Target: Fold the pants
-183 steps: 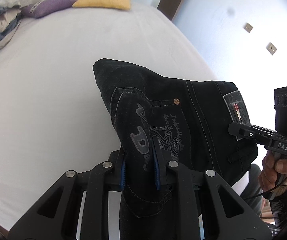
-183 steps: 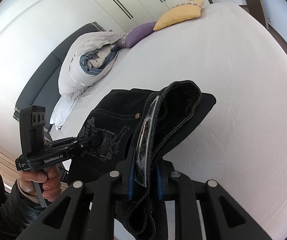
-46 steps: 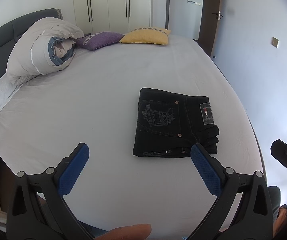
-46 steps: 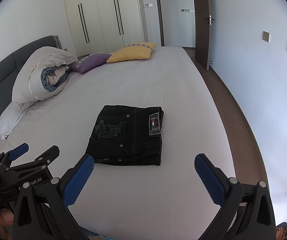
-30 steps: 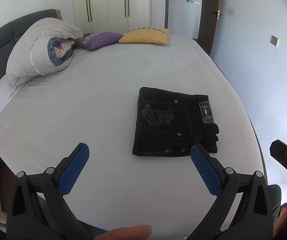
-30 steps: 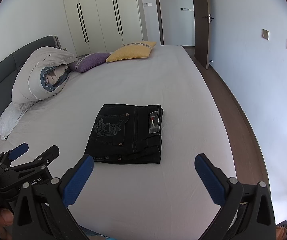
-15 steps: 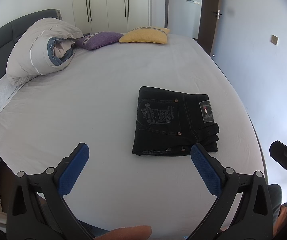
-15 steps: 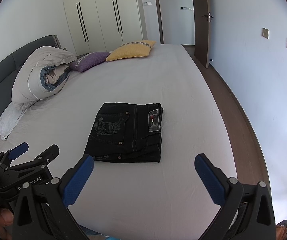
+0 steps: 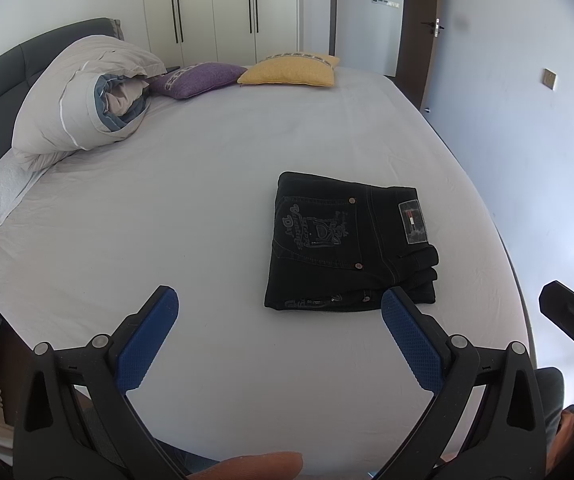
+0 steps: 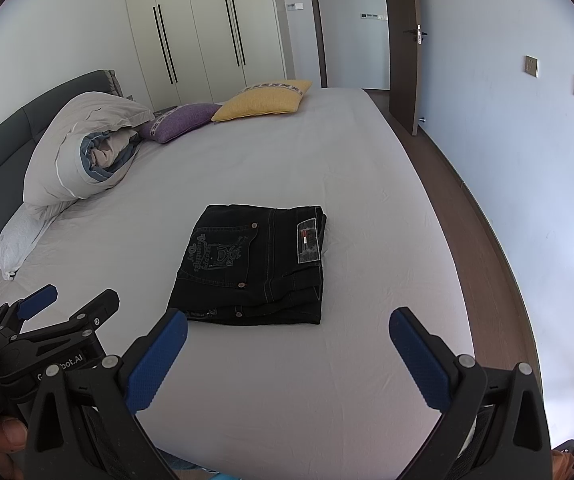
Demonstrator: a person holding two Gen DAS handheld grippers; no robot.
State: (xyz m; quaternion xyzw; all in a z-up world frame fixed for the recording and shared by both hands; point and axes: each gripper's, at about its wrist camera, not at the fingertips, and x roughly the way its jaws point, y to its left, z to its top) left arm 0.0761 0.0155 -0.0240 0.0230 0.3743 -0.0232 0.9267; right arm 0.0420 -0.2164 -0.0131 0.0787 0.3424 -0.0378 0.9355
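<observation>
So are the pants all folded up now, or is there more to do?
They look done. The black pants lie in a neat folded stack on the bed, pocket side up. Nothing is in hand: the left gripper and right gripper are both open and empty. No fold looks left to make.

Black angular gripper [image 9: 279,320] frames, blue textured pads [image 9: 147,344], silver screws.

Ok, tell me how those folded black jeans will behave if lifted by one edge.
The black jeans would probably sag and unfold, being stacked loose layers. Thick denim likely makes them heavy for their size. On the bed sheet they may bunch rather than slide.
</observation>
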